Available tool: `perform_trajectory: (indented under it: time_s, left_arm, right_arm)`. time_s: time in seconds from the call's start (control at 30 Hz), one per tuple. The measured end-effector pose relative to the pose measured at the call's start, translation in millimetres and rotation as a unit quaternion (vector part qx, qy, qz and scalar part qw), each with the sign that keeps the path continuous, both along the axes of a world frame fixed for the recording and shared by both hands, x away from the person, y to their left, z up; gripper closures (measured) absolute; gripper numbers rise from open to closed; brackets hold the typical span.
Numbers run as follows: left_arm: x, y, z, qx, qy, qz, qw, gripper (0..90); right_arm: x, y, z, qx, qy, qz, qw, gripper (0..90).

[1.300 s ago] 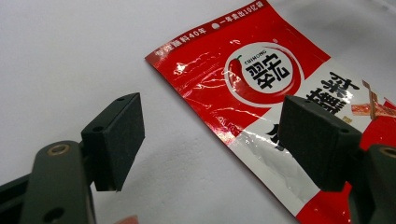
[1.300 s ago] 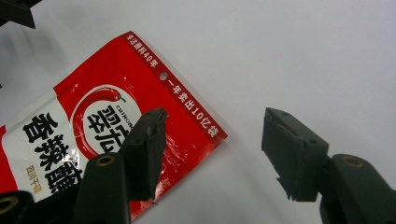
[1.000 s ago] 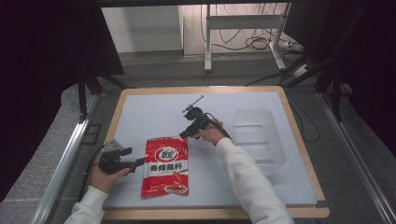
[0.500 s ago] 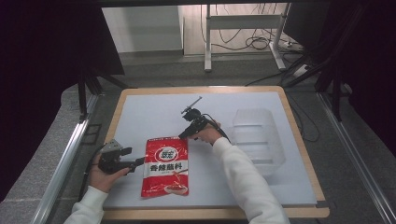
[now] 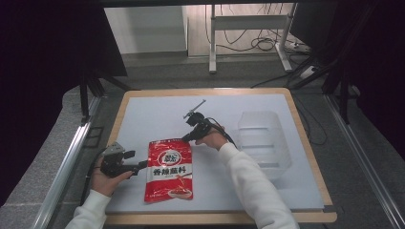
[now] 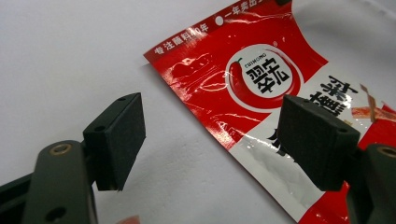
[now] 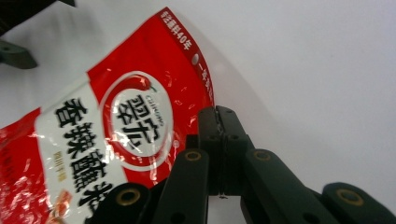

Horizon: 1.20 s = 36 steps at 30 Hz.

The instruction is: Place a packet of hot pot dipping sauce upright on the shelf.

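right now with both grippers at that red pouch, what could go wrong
The right gripper is shut at the red pouch's top edge; whether it really pinches the film is unclear, so a lift might slip. The left gripper is open astride the side edge: closing could crease the glossy film, or push the pouch across the smooth table.

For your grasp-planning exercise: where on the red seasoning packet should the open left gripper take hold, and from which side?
Grip the red seasoning packet at its thin left edge, coming in low from its left with the left gripper: it lies flat, so only an edge fits between the fingers.
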State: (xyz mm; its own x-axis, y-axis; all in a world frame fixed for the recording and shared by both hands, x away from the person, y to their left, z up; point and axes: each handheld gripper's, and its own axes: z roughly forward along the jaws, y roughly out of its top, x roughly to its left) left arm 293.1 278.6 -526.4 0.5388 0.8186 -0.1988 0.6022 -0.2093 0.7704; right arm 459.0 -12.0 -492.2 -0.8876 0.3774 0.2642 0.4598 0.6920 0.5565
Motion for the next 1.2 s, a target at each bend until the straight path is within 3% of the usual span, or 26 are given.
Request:
perform_trajectory:
  time_s: [0.33,0.6,1.0,1.2]
  left_arm:
    - [4.9,3.2,-3.4,-0.005,0.008,0.007,0.9999,24.3]
    - [25.4,3.1,-5.0,-0.018,0.003,-0.003,0.9998,27.6]
    - [55.9,-11.0,-7.8,-0.017,0.006,-0.070,0.9974,34.1]
    - [60.9,-18.4,-8.8,-0.008,0.005,-0.096,0.9953,54.3]
  right_arm:
    - [-22.8,-3.7,19.4,0.028,-0.033,0.037,0.9984,88.9]
    - [-36.1,-6.6,23.7,0.027,-0.047,0.053,0.9971,88.9]
    - [-39.4,-8.2,22.6,0.026,-0.056,0.062,0.9961,88.9]
    - [-41.4,-8.6,22.6,0.026,-0.058,0.065,0.9958,88.8]
